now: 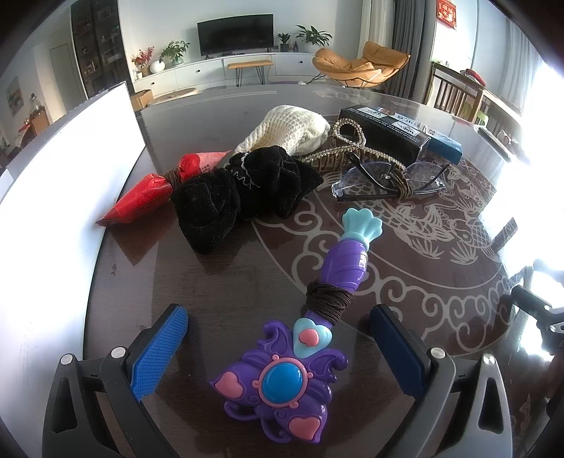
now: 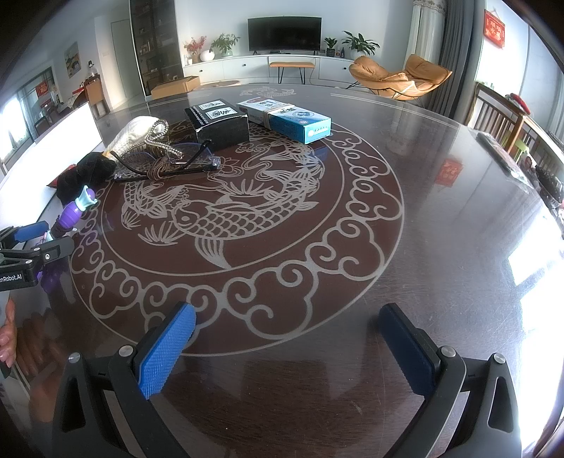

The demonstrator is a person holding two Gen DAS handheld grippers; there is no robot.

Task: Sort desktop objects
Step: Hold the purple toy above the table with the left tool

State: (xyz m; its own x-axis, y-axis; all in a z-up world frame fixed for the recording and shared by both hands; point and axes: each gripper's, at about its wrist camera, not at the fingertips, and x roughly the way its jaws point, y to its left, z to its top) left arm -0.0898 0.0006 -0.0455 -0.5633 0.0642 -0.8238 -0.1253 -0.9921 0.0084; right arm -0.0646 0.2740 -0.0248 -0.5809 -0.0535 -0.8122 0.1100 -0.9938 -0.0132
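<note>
Bright right-side window glare, fisheye-warped edges.

Living room beyond the dark patterned counter [image 2: 440,197]: black television [image 2: 284,33] over a long white cabinet [image 2: 253,67], orange lounge chair [image 2: 402,79], potted plants [image 2: 359,44], grey curtains [image 2: 454,38]. Bright daylight at right.

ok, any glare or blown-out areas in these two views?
Left wrist: white board at left and window light at right are blown out; toy wand stays sharp. Right wrist: glossy table mirrors the window at right, washing out the edge. Both show fisheye bending.
</note>
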